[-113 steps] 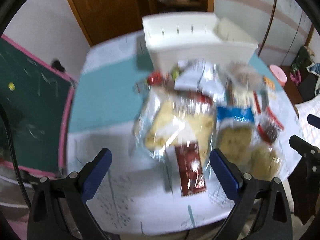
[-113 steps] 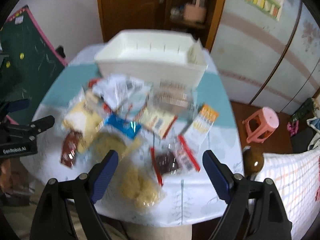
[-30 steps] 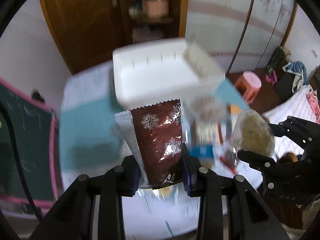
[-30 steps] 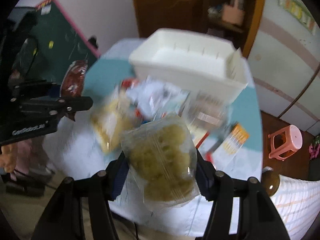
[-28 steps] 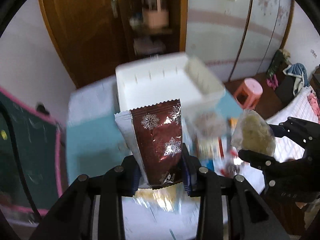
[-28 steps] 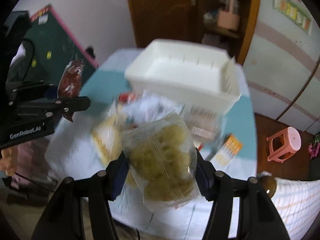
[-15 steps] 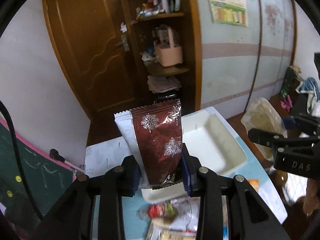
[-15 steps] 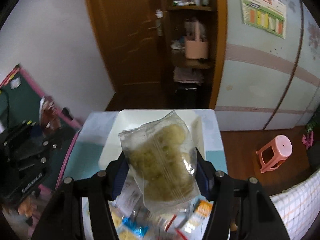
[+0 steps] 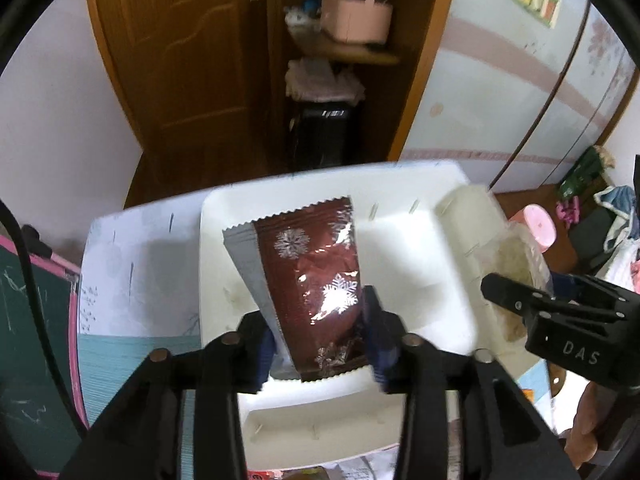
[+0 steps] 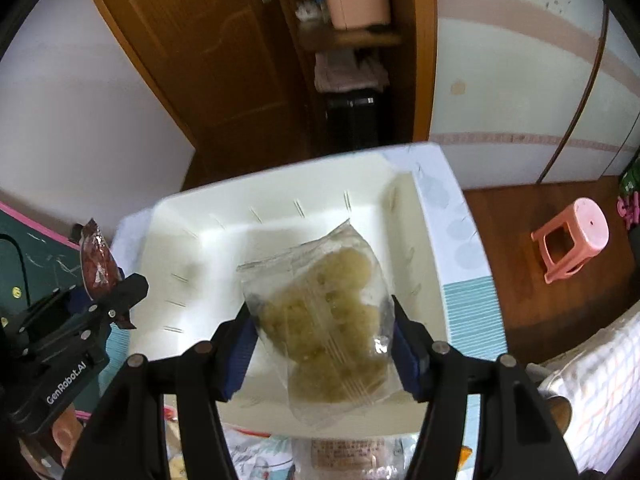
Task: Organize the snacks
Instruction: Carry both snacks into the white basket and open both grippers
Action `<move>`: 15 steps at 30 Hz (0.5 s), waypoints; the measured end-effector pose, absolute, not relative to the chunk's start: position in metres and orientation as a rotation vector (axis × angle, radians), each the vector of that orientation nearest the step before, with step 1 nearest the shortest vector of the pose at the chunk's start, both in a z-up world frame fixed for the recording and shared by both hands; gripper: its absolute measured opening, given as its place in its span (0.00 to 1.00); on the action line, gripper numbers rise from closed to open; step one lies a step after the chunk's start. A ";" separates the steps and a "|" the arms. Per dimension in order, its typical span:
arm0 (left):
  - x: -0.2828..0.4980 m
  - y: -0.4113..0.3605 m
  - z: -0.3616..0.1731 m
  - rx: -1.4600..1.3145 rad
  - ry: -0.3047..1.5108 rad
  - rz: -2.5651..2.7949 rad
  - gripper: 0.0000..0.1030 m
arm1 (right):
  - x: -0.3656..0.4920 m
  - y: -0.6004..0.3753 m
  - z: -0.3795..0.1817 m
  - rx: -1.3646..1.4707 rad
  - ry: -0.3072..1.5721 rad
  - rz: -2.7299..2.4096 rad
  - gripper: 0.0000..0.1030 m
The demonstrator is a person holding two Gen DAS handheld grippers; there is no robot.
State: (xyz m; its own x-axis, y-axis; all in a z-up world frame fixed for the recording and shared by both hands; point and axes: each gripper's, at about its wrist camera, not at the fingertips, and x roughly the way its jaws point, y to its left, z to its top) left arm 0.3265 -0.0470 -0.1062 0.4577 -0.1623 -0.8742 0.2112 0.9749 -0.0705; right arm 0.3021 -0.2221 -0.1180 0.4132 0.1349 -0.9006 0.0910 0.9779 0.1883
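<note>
My left gripper is shut on a dark red foil packet with silver snowflakes, held above the left part of the white plastic bin. My right gripper is shut on a clear bag of yellow-green round snacks, held above the middle of the bin. The bin's floor looks empty. Each gripper shows in the other's view: the right one over the bin's right side, the left one with the red packet at the bin's left edge.
The bin stands at the far end of a table with a white and teal cloth. More snack packets lie at the bin's near side. A green board stands left, a pink stool right, a wooden door behind.
Both grippers have moved forward with their packets and now hang lower and closer over the bin. The bin fills more of each view.
</note>
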 end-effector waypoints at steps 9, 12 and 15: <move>0.314 -0.041 -0.116 0.047 1.074 -0.217 0.87 | 0.299 -0.229 -0.139 0.320 1.114 0.006 0.84; 0.306 -0.033 -0.105 0.020 1.039 -0.211 0.87 | 0.293 -0.226 -0.126 0.288 1.080 0.014 0.86; 0.294 -0.027 -0.090 0.019 0.981 -0.189 0.87 | 0.286 -0.226 -0.111 0.277 1.042 0.014 0.86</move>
